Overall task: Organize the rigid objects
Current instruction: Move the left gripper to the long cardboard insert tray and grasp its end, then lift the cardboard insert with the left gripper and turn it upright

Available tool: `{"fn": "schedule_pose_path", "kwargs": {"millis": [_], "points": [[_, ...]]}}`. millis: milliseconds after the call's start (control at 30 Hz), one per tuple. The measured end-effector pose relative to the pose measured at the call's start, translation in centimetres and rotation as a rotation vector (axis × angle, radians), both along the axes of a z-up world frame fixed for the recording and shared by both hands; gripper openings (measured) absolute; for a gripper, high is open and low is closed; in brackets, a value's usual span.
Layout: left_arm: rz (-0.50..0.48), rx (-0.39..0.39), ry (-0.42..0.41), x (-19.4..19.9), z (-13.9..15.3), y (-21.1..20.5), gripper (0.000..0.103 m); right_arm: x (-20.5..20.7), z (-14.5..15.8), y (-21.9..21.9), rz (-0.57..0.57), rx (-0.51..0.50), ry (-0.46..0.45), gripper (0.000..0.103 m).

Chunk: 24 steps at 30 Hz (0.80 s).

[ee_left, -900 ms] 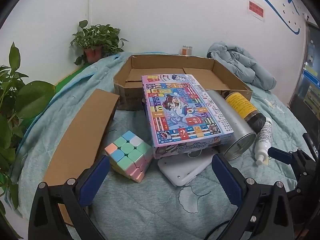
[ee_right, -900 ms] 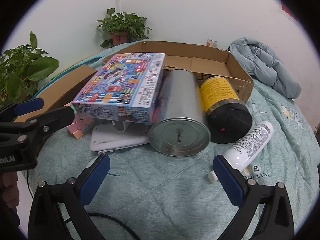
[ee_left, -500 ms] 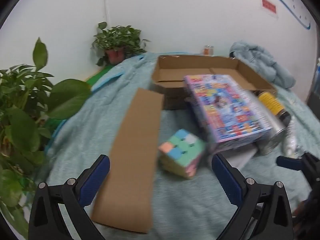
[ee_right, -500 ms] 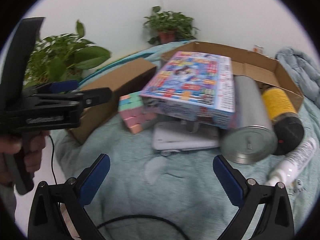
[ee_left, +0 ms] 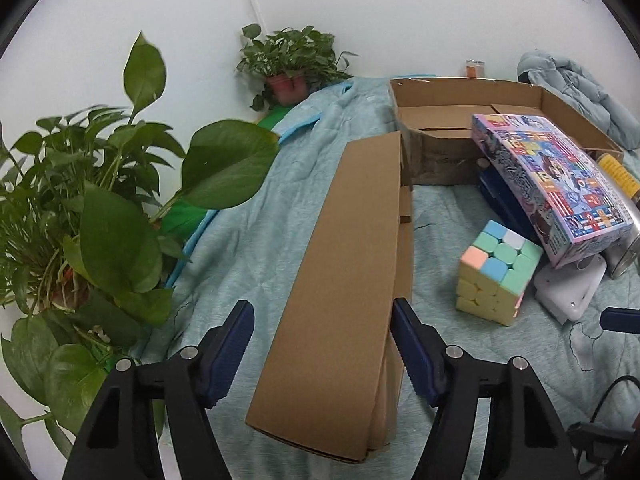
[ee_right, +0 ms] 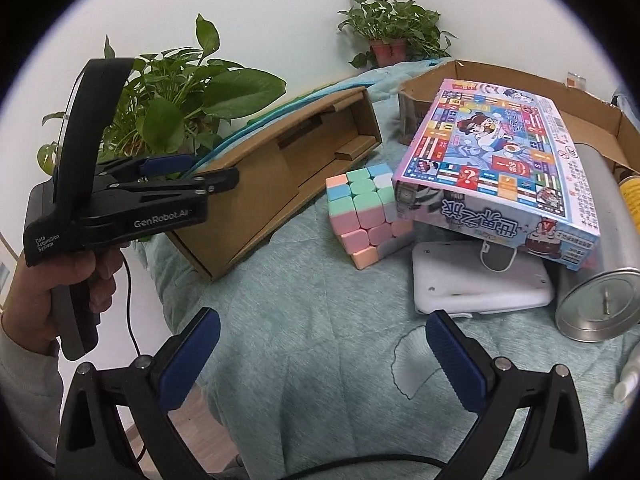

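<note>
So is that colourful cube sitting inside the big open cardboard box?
No, the cube sits on the teal blanket, outside the open cardboard box behind it.

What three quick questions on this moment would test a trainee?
1. True or false: the puzzle cube lies inside the large cardboard box.
2. What lies over the white device? A) game box B) plant pot C) white tube
3. Which gripper has the narrow cardboard box between its jaws?

Key: 1 false, it sits on the blanket; 2 A; 3 the left gripper.
</note>
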<state>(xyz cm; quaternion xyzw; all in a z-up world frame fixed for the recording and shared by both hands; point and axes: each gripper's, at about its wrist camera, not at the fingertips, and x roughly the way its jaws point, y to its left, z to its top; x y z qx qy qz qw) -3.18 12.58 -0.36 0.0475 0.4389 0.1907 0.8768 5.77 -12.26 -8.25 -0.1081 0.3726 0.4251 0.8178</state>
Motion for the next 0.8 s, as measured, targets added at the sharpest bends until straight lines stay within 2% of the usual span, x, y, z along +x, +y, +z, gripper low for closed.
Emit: {"fn": "schedule_pose_path", "kwargs": {"millis": [67, 100, 200, 300, 367, 400, 433, 467, 567, 667, 700, 767, 800], "points": [[-0.013, -0.059, -0.018, -0.3, 0.3, 1.2, 0.059, 0.3, -0.1, 0.0, -0.003, 0.012, 0.026, 0.102], [-0.019, -0.093, -0.014, -0.4, 0.4, 1.6, 0.049, 0.7, -0.3, 0.1, -0.008, 0.014, 0.039, 0.102], [-0.028, -0.109, -0.016, -0.6, 1.2, 2.3, 0.032, 1.1, -0.5, 0.4, 0.001, 0.026, 0.073, 0.101], [-0.021, -0.240, -0.037, -0.7, 2.0, 4.3, 0.018, 1.4, -0.4, 0.5, 0.010, 0.051, 0.094, 0.098], [-0.053, -0.298, -0.046, -0.9, 2.7, 4.4, 0.007, 1.6, -0.2, 0.8, 0.011, 0.063, 0.108, 0.093], [-0.080, -0.364, -0.054, -1.1, 2.8, 4.5, 0.000, 1.6, -0.1, 0.9, 0.011, 0.067, 0.111, 0.092], [-0.108, -0.443, -0.040, -1.0, 2.7, 4.4, 0.000, 1.6, 0.1, 1.1, 0.013, 0.071, 0.111, 0.091], [-0.122, -0.466, -0.023, -0.7, 2.4, 4.4, 0.000, 1.7, 0.2, 1.4, 0.013, 0.075, 0.111, 0.091], [-0.089, -0.411, -0.020, -0.6, 2.5, 4.4, 0.000, 2.0, 0.6, 2.2, 0.009, 0.100, 0.134, 0.091], [-0.047, -0.214, -0.015, -0.5, 3.0, 4.1, 0.000, 2.0, 0.4, 3.6, 0.030, 0.095, 0.149, 0.091], [-0.049, -0.190, -0.006, -0.4, 3.0, 4.0, 0.006, 2.1, 0.3, 4.0, 0.034, 0.094, 0.156, 0.091], [-0.063, -0.148, 0.000, -0.3, 3.1, 3.5, 0.033, 2.2, -0.1, 4.9, 0.037, 0.100, 0.185, 0.091], [-0.065, -0.119, 0.001, -0.3, 3.2, 3.2, 0.068, 2.3, -0.2, 5.1, 0.036, 0.105, 0.198, 0.090]]}}
